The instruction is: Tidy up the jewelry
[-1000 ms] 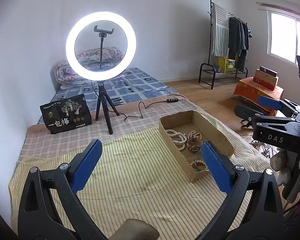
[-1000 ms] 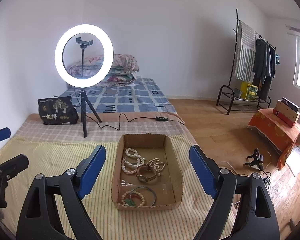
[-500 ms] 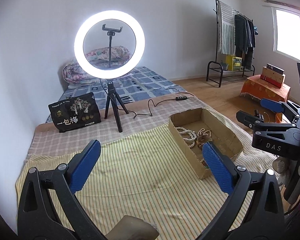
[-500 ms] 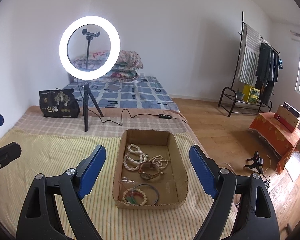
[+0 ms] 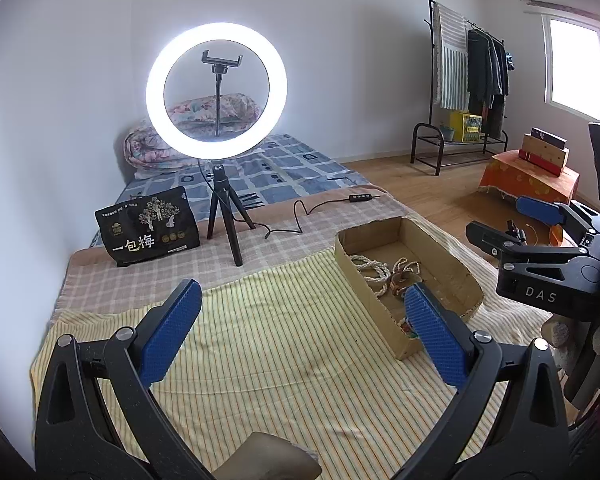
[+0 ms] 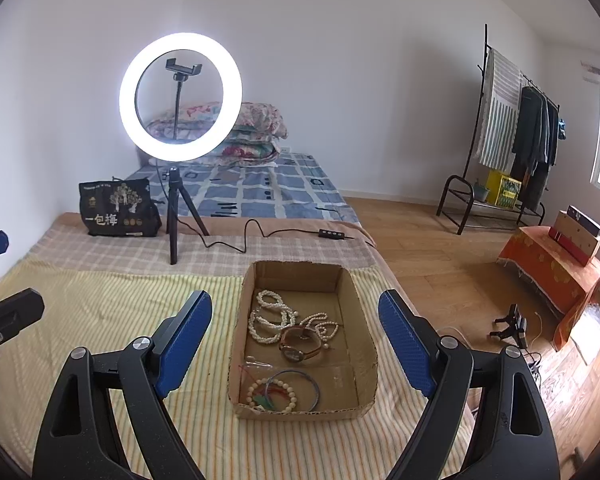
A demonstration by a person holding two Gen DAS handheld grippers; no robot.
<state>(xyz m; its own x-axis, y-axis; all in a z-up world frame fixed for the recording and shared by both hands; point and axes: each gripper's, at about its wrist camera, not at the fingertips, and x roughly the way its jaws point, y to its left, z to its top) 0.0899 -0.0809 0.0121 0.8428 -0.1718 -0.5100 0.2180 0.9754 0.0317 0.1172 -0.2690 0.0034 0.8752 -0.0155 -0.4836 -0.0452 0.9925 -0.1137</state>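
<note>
An open cardboard box (image 6: 300, 267) lies on the striped yellow cloth (image 6: 100, 320). Inside it are white pearl strands (image 6: 270, 316), a brown-strapped watch (image 6: 298, 344), a pale bead bracelet (image 6: 272, 394) and a thin bangle (image 6: 315, 384). My right gripper (image 6: 296, 300) hovers in front of the box, open wide, nothing between its blue pads. My left gripper (image 5: 302, 290) is open too, over bare cloth to the left of the box (image 5: 364, 292). In the left wrist view the right gripper (image 5: 500, 218) shows at the right edge. The left gripper (image 6: 16, 270) appears at the left edge of the right wrist view.
A lit ring light on a small tripod (image 6: 180, 96) stands behind the cloth, its cable (image 6: 260, 232) running right. A black printed bag (image 6: 118, 208) sits beside it. The bed's right edge drops to a wooden floor (image 6: 440, 264) with an orange-draped stand (image 6: 552, 272).
Both views have drifted slightly, the box sitting a little farther right in the left wrist view. Both grippers stay open and the jewelry has not moved.
</note>
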